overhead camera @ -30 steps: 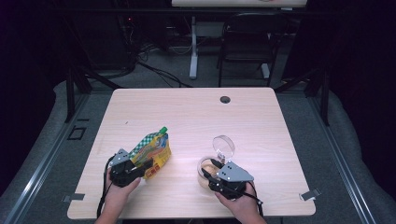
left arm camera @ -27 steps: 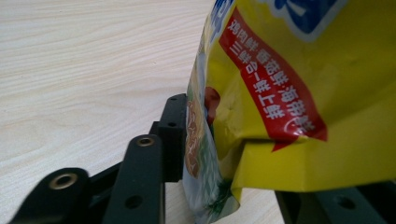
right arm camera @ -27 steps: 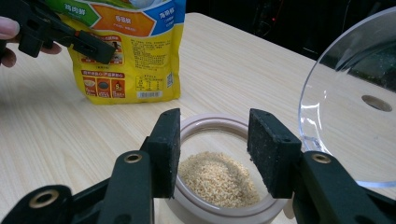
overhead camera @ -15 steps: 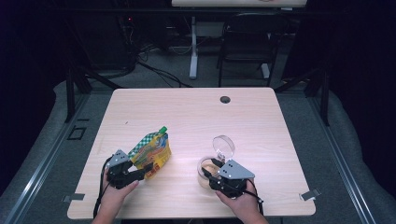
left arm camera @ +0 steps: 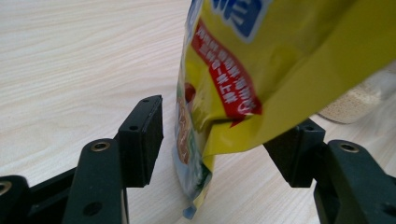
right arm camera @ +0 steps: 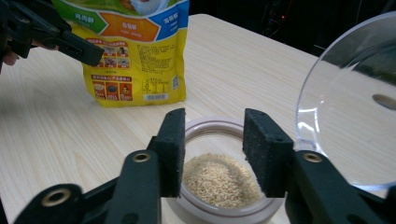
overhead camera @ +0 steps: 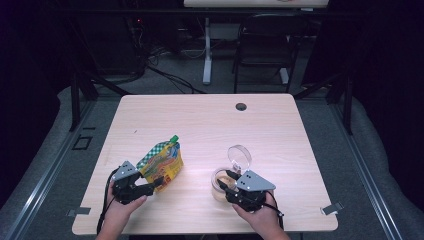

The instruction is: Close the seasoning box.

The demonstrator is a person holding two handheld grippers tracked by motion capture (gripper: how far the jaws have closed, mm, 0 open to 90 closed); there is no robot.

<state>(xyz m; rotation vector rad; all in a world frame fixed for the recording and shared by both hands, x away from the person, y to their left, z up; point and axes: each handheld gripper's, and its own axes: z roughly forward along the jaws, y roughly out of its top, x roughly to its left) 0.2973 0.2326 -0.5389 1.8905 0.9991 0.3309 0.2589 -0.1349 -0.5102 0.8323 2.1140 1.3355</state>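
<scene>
Grain already lay in the clear lidded jar [right arm camera: 219,186]; the spread left gripper [left arm camera: 224,140] straddled the yellow pouch [overhead camera: 161,162], right gripper [right arm camera: 212,154] spread too.

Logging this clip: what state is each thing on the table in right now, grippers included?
Yellow pouch: upright, green cap on, between open jaws.
Jar: hinged clear lid up, part filled with beige grains.
Left gripper: open, astride the pouch's edge.
Right gripper: open, at the jar's mouth.
</scene>
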